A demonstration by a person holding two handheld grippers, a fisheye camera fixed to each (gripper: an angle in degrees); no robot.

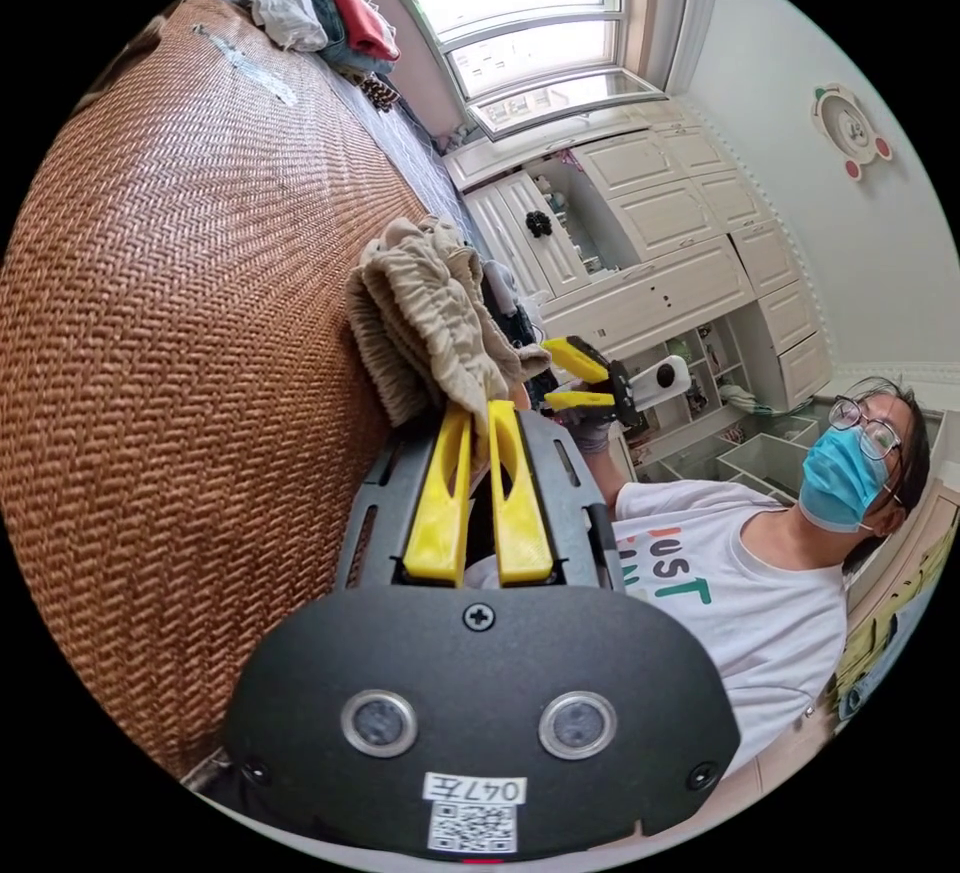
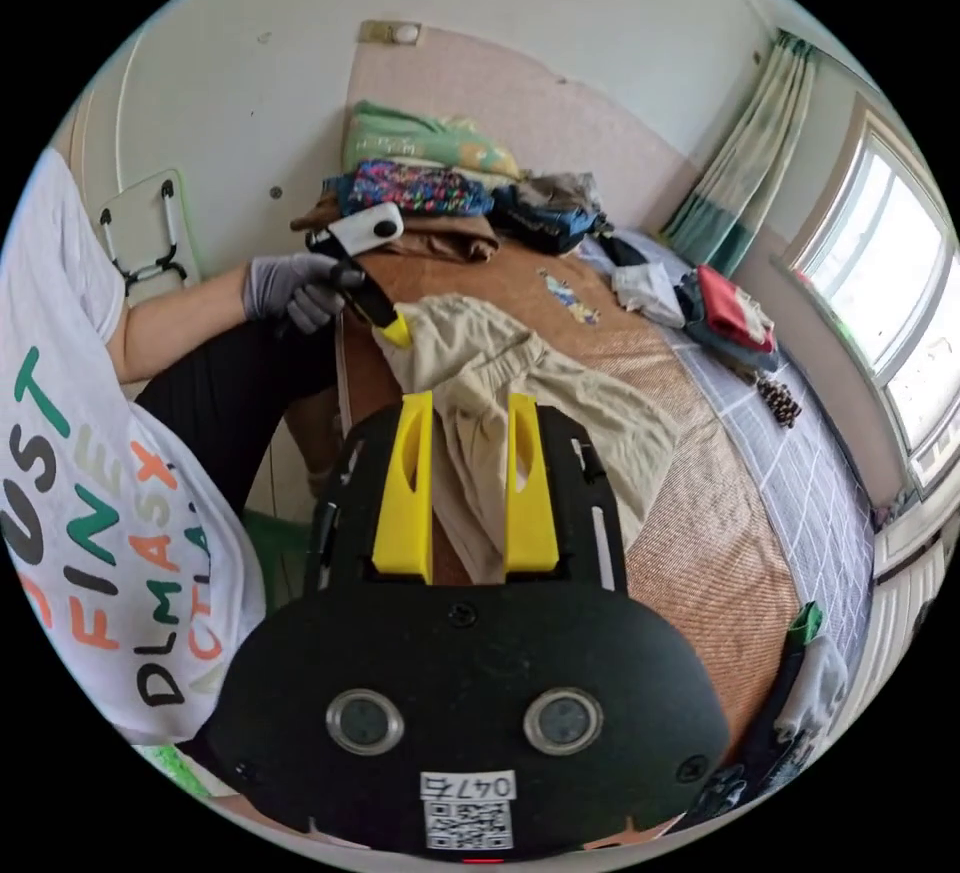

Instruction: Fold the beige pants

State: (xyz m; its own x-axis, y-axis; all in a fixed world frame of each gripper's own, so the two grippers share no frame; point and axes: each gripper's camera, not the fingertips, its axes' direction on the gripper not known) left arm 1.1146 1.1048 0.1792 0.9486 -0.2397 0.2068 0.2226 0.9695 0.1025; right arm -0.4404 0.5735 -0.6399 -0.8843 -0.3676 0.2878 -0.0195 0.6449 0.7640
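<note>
The beige pants (image 1: pixel 420 313) lie on a brown woven mat (image 1: pixel 180 313) on the bed, their gathered elastic waistband bunched at the near edge. My left gripper (image 1: pixel 478 410) is shut on that waistband, with fabric pinched between its yellow jaws. In the right gripper view the pants (image 2: pixel 600 413) spread away across the mat (image 2: pixel 720 553), and the left gripper (image 2: pixel 398 333), held by a gloved hand, bites the waistband corner. My right gripper (image 2: pixel 470 400) hovers open above the waistband, nothing between its jaws. It also shows open in the left gripper view (image 1: pixel 550 373), just beside the pants.
Piles of other clothes sit at the far end of the bed (image 2: pixel 420 188) and along the window side (image 2: pixel 730 308), on a grey checked sheet (image 2: pixel 800 473). The person in a white t-shirt (image 1: pixel 760 613) stands at the bed edge. White cabinets (image 1: pixel 650 213) line the wall behind.
</note>
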